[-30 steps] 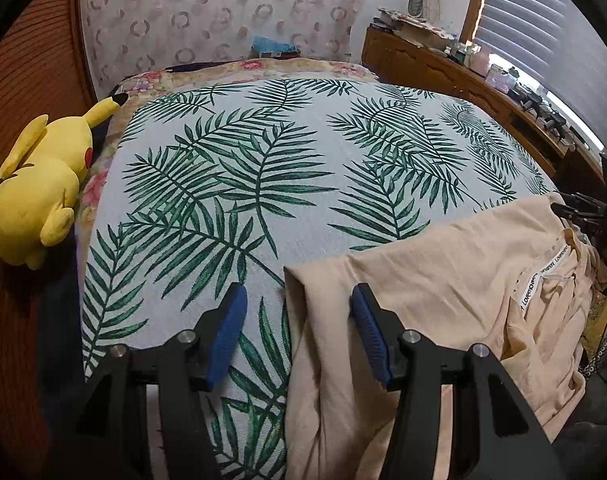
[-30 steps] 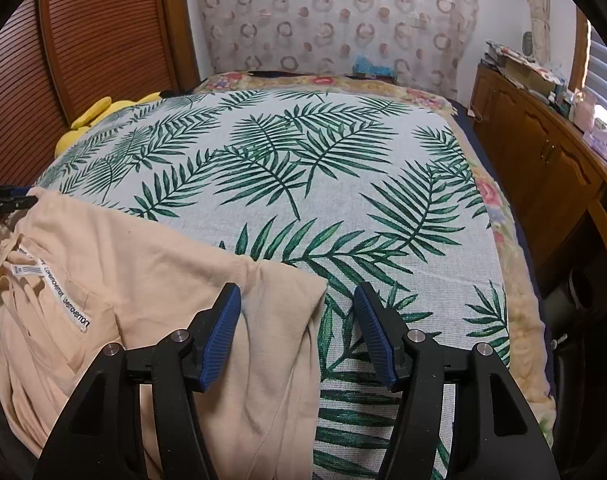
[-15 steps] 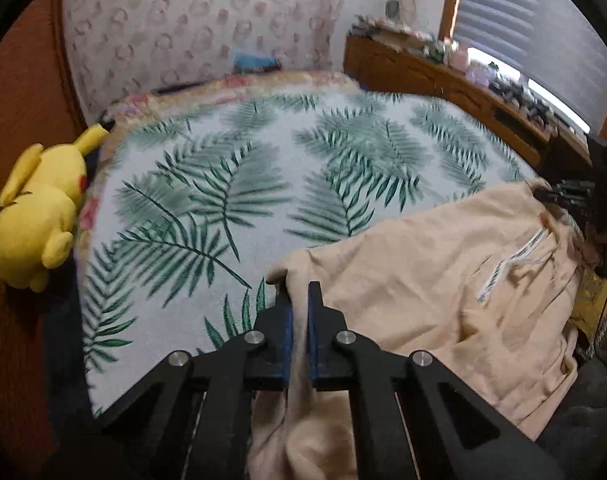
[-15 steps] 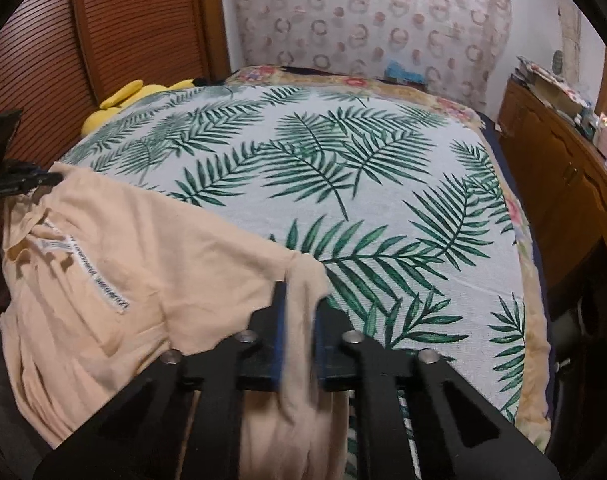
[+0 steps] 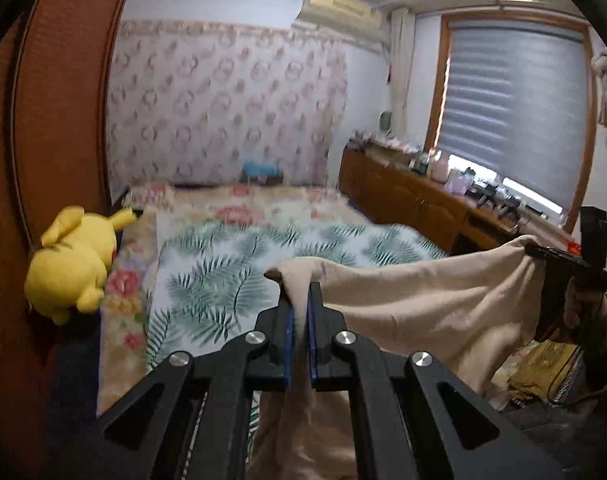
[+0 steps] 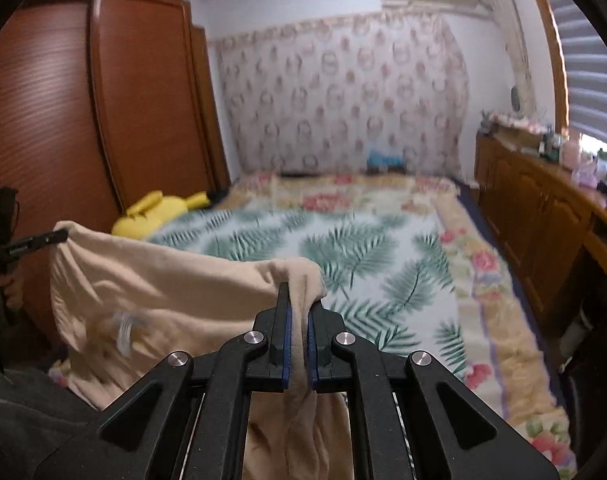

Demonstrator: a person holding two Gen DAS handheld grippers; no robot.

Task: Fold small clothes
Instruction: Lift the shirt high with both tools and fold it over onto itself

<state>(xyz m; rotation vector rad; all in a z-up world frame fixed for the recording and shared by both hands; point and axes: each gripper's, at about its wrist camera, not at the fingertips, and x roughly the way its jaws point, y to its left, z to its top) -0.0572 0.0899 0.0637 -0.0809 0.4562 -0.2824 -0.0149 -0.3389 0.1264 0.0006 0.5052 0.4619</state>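
We see the bed with its palm-leaf cover, and above its near edge the beige garment hangs stretched and sagging. The left gripper and right gripper each pinch one top corner of it.

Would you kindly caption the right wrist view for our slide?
Right gripper clamps a corner of the peach cotton garment, held up over the palm-leaf bedspread.
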